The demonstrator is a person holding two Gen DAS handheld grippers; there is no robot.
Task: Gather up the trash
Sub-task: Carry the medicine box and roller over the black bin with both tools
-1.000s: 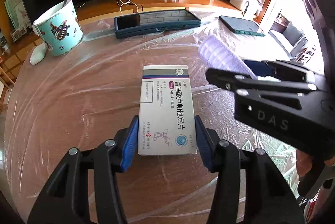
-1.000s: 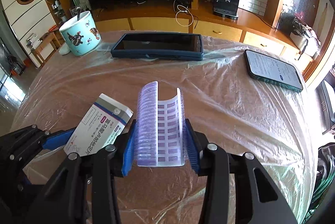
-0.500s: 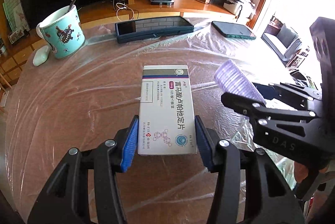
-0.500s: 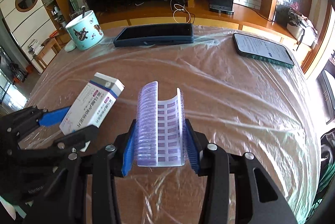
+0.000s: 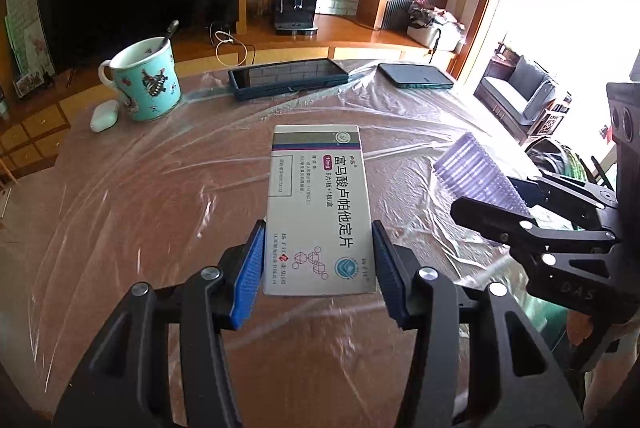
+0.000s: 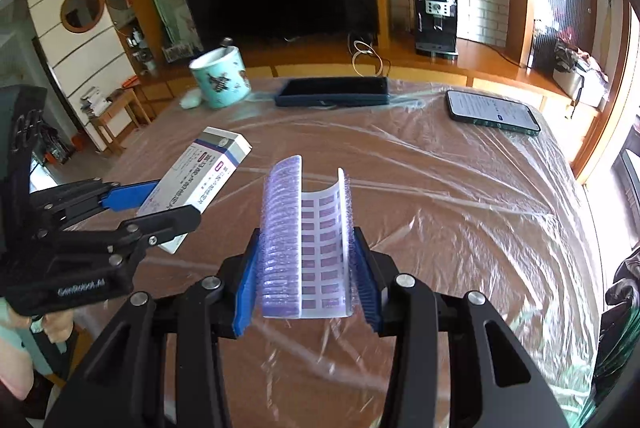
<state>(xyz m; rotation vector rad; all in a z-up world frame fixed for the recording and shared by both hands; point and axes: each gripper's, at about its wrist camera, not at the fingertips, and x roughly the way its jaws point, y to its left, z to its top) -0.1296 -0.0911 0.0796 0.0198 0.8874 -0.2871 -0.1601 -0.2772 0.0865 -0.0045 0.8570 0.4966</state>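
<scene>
While the left gripper [image 5: 318, 260] clamps a medicine box [image 5: 320, 207] above the table [image 5: 140, 207], the right gripper [image 6: 306, 268] pinches a bent blister sheet [image 6: 306, 240] beside it.

Small print on box [image 5: 320, 211] unreadable

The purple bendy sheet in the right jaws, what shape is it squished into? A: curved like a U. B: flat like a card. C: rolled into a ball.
A: the purple blister sheet bows into a U, its two long edges pressed between the right gripper jaws.
</scene>
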